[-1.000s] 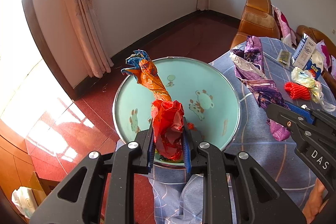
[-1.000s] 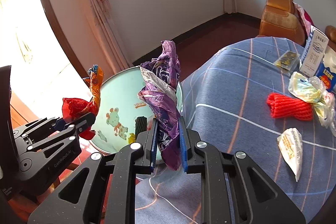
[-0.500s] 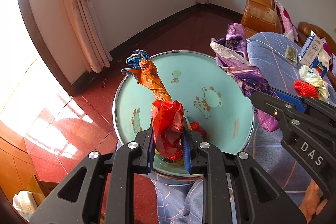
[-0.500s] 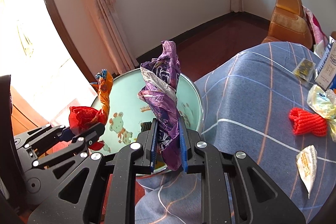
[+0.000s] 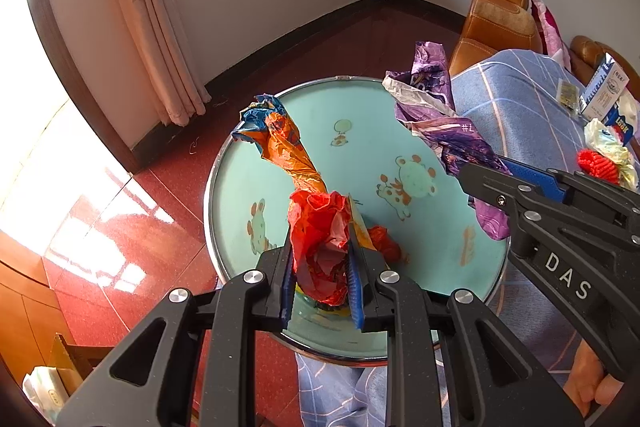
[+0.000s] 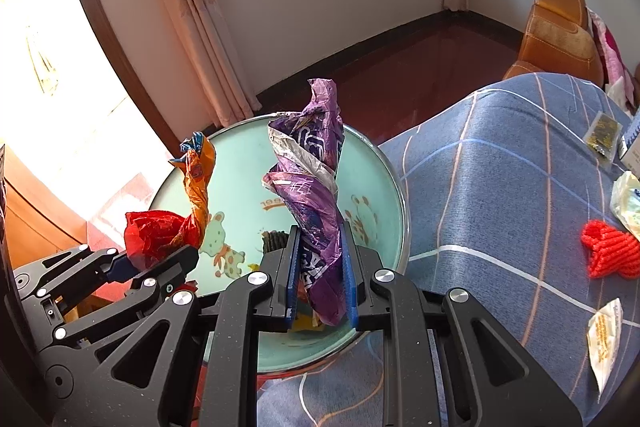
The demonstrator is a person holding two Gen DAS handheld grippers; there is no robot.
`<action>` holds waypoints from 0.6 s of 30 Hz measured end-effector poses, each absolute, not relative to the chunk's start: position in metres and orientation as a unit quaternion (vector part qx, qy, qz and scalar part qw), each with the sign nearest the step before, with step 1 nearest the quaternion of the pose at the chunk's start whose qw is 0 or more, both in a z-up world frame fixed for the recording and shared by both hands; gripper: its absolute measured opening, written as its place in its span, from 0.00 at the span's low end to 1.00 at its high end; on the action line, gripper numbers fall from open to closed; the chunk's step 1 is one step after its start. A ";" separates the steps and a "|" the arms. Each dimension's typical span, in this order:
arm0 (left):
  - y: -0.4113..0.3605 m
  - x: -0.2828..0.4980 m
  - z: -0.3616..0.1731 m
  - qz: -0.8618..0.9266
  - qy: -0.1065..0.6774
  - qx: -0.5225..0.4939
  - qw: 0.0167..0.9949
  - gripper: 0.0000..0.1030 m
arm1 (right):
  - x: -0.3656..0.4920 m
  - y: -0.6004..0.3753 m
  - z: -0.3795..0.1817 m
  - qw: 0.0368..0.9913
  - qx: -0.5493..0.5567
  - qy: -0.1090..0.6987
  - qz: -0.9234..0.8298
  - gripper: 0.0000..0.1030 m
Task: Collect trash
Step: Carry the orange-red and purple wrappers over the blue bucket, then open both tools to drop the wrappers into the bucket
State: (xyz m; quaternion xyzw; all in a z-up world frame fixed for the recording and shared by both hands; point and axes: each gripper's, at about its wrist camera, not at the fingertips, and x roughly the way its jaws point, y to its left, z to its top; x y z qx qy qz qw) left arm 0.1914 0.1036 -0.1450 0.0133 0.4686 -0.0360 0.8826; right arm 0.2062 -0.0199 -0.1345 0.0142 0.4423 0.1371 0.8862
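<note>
Wrappers both held over the teal basin [image 5: 224, 163]: orange-red wrapper [image 5: 316, 227] clamped in left gripper [image 5: 322, 287] jaws, purple wrapper [image 6: 316, 203] clamped in right gripper [image 6: 320, 279] jaws; crinkly foil may snag the pads or drift outside the rim on release; versus 1.0 s ago, both sit further over the basin.

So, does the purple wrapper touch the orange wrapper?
Apart. The right wrist view shows teal basin between purple wrapper and orange wrapper.
</note>
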 end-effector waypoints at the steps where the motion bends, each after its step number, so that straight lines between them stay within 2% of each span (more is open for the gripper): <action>1: 0.103 0.193 -0.146 -0.037 0.470 0.014 0.882 0.21 | 0.208 -0.019 -0.136 0.885 0.013 0.444 0.137 0.19; 11: 0.102 0.203 -0.160 -0.035 0.483 0.021 0.875 0.21 | 0.224 -0.013 -0.147 0.881 0.010 0.451 0.142 0.21; 18: 0.100 0.203 -0.163 -0.039 0.488 0.030 0.872 0.22 | 0.225 -0.019 -0.149 0.883 0.016 0.444 0.150 0.29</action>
